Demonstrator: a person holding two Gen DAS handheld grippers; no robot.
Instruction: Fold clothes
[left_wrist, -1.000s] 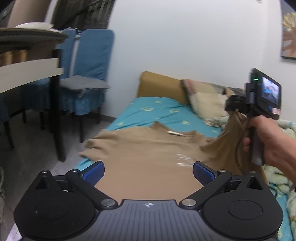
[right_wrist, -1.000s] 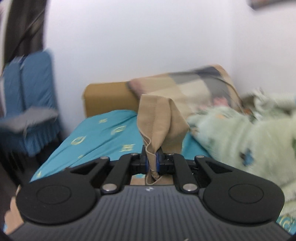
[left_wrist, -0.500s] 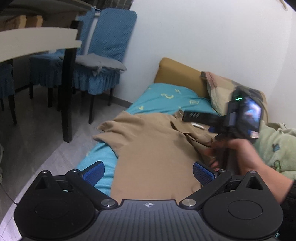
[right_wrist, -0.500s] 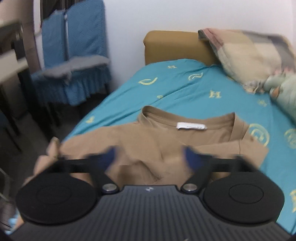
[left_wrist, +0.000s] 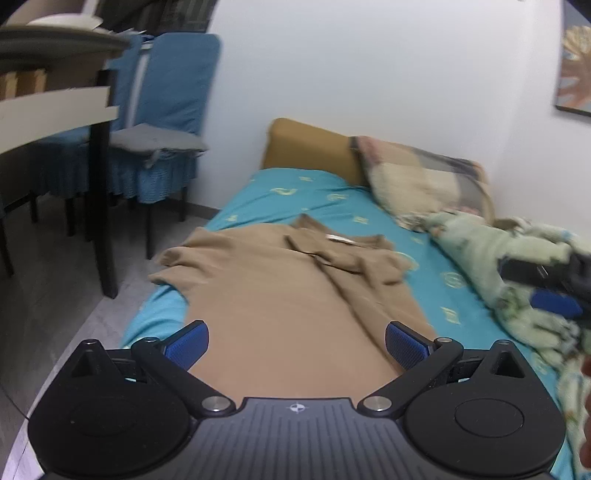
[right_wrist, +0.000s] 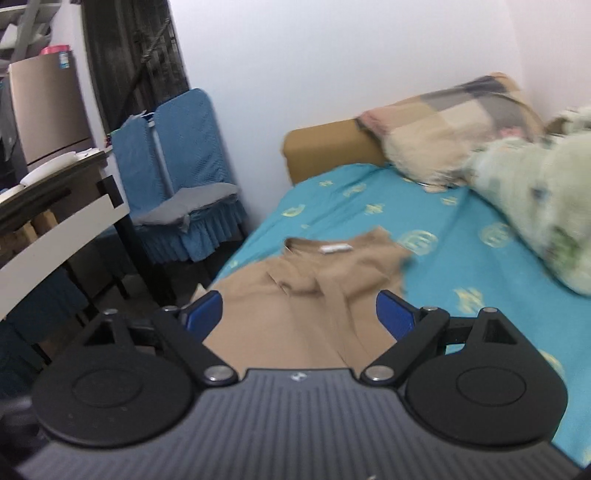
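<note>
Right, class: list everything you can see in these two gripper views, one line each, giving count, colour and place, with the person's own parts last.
Tan cotton T-shirt: one, tan, spread on the bed, one side folded over by the collar.
Turquoise patterned bedsheet: one, turquoise with yellow motifs, under the shirt.
Mustard bolster cushion: one, mustard, at the bed's head against the wall.
Checked pillow: one, beige and grey, beside the bolster.
Pale green fleece blanket: one, pale green, bunched along the bed's far side.
Blue-covered chairs: two, blue, beside the bed, grey cushion on one.
Dark wooden table: one, dark with white trim, next to the chairs.
Left gripper: black, blue pads, open over the shirt.
Right gripper: black, blue pads, open, empty.
</note>
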